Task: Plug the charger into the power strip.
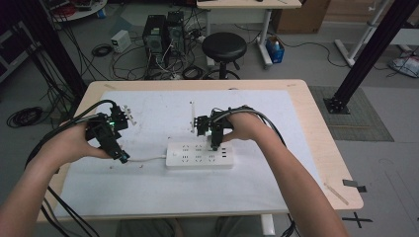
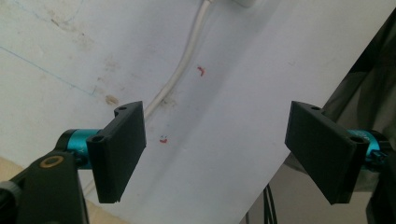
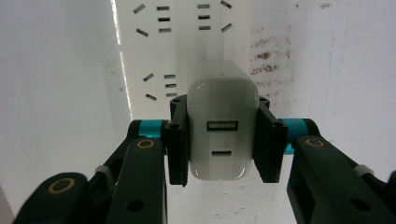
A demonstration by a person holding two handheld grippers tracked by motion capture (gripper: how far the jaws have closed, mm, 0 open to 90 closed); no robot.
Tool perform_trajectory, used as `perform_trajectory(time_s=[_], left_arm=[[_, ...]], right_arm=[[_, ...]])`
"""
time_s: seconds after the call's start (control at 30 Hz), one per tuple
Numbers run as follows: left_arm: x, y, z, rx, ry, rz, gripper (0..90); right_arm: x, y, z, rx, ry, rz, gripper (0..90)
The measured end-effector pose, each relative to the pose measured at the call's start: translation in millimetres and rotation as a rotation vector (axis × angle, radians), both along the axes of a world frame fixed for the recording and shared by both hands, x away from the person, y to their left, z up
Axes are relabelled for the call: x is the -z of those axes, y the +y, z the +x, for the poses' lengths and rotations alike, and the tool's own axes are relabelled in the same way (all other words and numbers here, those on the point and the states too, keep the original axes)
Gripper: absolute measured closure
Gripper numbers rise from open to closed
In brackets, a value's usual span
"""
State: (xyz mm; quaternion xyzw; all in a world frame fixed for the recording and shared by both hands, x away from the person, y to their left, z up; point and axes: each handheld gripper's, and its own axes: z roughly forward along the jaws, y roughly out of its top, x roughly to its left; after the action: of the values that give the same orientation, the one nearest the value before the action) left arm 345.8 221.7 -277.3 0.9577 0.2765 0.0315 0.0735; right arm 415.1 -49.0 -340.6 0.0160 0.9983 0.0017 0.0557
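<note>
White table (image 1: 148,187): your right gripper (image 3: 223,140) clamps a charger (image 3: 223,135) over the strip (image 1: 199,154), seemingly to plug in; left gripper (image 2: 215,149) gapes empty.

The high view looked down on the white-covered wooden table (image 1: 296,98); both gripper views hovered close above its sheet.

Bare white sheet (image 1: 148,185) free in front of and behind power strip (image 1: 197,154). Left of strip blocked by its cord (image 1: 146,159) and left hand-held gripper (image 1: 121,157). Right end taken by charger (image 3: 222,135) and right hand-held gripper (image 1: 216,144).
</note>
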Motion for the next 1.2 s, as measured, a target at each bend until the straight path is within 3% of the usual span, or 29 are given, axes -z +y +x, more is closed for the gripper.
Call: perform_trajectory(time_s=[0.17, 0.53, 0.57, 0.63, 0.7, 0.83, 0.93, 1.07, 1.2], left_arm=[[5.2, 0.8, 1.0, 0.001, 0.012, 0.001, 20.5], [16.0, -4.8, 4.7, 0.01, 0.034, -0.002, 20.5], [16.3, -5.7, 5.5, 0.022, 0.037, 0.005, 20.4], [17.7, -8.0, 5.5, 0.02, 0.038, -0.003, 20.5], [18.4, -9.3, 6.1, 0.024, 0.037, -0.008, 20.5], [22.0, -12.3, 9.8, 0.032, 0.052, -0.004, 20.5], [23.2, -15.5, 13.7, 0.038, 0.052, -0.007, 20.5], [24.8, -20.4, 16.1, 0.05, 0.056, -0.004, 20.5], [25.3, -22.9, 18.5, 0.057, 0.055, -0.007, 20.5]], right_arm=[[1.2, 3.1, 0.4, -0.01, 0.026, -0.001, 62.1], [6.1, 9.7, -4.3, -0.089, -0.015, -0.03, 62.6], [5.9, 9.2, -5.1, -0.067, -0.008, -0.026, 62.6], [12.2, 8.7, -3.3, -0.094, -0.012, -0.045, 62.7], [14.2, 11.4, -4.9, -0.076, -0.013, -0.052, 62.7], [15.1, 7.6, -4.0, -0.078, -0.011, -0.023, 62.8], [15.8, 8.7, -4.7, -0.091, -0.021, -0.038, 62.8], [19.2, 6.6, -1.8, -0.073, -0.005, -0.015, 62.7], [21.1, 9.8, -6.5, -0.077, -0.031, -0.045, 62.8]])
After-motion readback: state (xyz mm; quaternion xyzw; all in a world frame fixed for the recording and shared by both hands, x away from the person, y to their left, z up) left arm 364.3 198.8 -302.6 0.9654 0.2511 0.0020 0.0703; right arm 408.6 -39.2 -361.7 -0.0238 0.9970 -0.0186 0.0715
